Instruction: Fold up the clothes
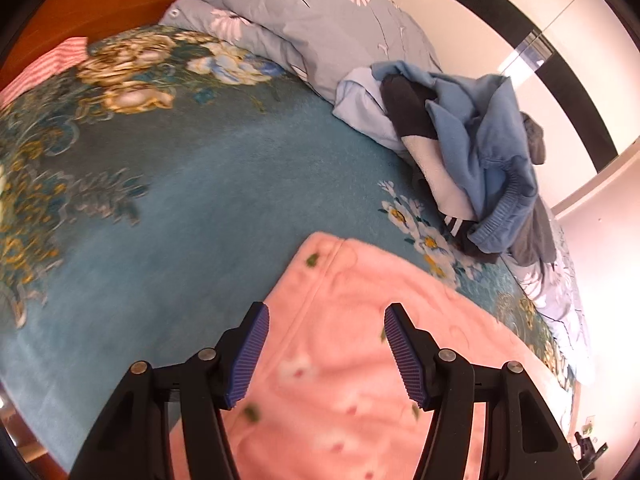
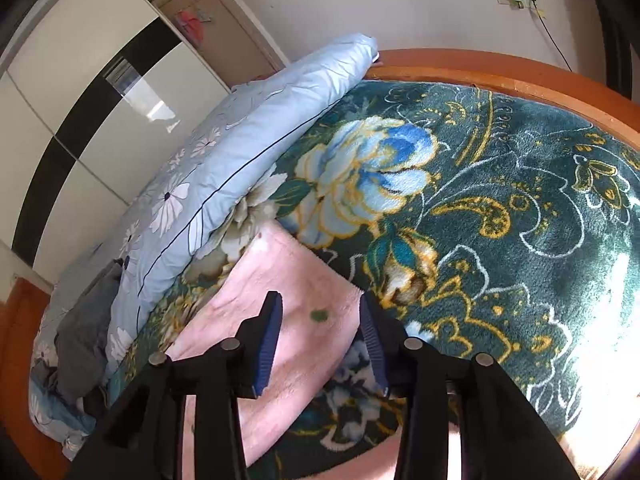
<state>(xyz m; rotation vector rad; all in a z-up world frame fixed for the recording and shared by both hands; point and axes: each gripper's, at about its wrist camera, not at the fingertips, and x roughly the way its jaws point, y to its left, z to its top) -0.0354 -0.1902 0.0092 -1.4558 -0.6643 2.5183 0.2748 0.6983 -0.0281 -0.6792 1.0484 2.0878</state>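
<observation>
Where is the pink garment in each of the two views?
Left wrist: pink garment fills the bottom centre, under the open left gripper.
Right wrist: it lies lower centre, between the fingers of the open right gripper.
Shared landmark: the light blue duvet with white flowers.

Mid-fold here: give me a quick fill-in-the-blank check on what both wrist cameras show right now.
1. The garment under the left gripper is a fleecy ____ one with small flowers.
2. Both the left gripper and the right gripper have their jaws ____.
3. The heap of unfolded clothes is mostly ____ in colour.
4. The bed blanket is patterned with large ____.

Missing words: pink; open; blue; flowers
</observation>
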